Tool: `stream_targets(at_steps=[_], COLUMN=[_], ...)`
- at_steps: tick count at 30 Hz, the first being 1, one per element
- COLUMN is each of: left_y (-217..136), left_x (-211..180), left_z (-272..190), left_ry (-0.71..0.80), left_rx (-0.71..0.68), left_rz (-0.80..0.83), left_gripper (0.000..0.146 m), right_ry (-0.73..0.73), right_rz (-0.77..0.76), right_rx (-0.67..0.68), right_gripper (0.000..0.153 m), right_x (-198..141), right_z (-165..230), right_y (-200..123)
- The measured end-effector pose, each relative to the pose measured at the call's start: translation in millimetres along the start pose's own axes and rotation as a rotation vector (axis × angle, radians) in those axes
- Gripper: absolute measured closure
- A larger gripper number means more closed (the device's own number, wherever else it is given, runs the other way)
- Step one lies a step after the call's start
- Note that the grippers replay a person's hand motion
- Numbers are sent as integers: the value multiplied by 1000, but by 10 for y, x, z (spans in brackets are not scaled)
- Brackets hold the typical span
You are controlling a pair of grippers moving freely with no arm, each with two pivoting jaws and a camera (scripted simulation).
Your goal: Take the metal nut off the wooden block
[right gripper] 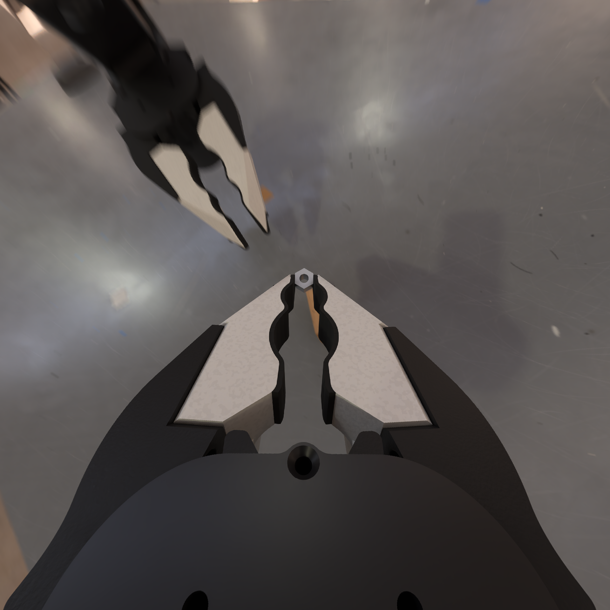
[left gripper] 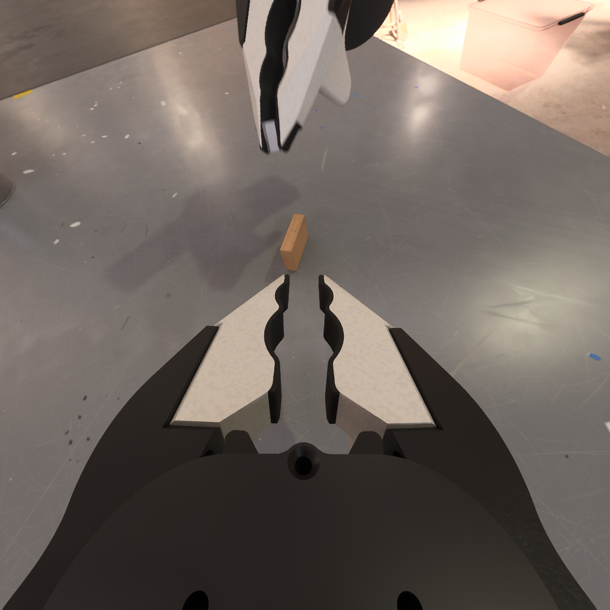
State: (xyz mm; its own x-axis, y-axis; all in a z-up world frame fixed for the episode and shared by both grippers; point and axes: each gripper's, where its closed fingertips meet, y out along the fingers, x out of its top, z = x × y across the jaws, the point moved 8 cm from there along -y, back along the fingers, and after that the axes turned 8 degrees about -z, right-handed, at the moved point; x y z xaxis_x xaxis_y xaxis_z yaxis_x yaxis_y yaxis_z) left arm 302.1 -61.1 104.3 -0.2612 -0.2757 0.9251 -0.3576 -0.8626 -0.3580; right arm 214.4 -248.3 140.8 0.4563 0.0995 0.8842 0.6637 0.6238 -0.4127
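The wooden block [left gripper: 293, 242] is small and lies on the grey table [left gripper: 132, 198] with nothing on it. My left gripper [left gripper: 303, 279] is open and empty, its tips just short of the block. My right gripper [left gripper: 277, 142] hangs point down, above and beyond the block, shut on the metal nut [left gripper: 270, 135]. In the right wrist view the hex nut [right gripper: 303, 279] sits pinched between that gripper's tips [right gripper: 303, 280], clear of the table. A strip of the block [right gripper: 312, 310] shows between its fingers, far below. The left gripper [right gripper: 255, 238] appears blurred at upper left, open.
A pale pink bin [left gripper: 515, 43] stands on the floor beyond the table's far right edge. The table's far edge runs across the top left. White and blue paint flecks dot the surface.
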Motion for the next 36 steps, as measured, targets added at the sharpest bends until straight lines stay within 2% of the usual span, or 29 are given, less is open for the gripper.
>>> stream_targets(at_steps=[5,10,16,25,32,36], left_y=[79,177,313,489,506,520], left_x=[-34,-22,-28,-60,-50,-2], left_z=[17,47,74,69,96,79], left_ry=[15,22,53,208,187,229], left_rx=[-12,-21,-24,-12,-6,-1], left_rz=[34,61,99,184,159,134], left_gripper=[128,128,127,128,130,131], right_ry=[-221,-301,-261,-223,-247,-238], right_rz=[317,422,440,460,538,558], right_rx=[-41,-22,-11,50,33,53], right_gripper=[143,143,143,143,143,143], right_x=[-125,-172,-185,-155,-145,-158], right_z=[3,37,-3,-14,-44,-31], right_y=[273,404,423,418,468,491])
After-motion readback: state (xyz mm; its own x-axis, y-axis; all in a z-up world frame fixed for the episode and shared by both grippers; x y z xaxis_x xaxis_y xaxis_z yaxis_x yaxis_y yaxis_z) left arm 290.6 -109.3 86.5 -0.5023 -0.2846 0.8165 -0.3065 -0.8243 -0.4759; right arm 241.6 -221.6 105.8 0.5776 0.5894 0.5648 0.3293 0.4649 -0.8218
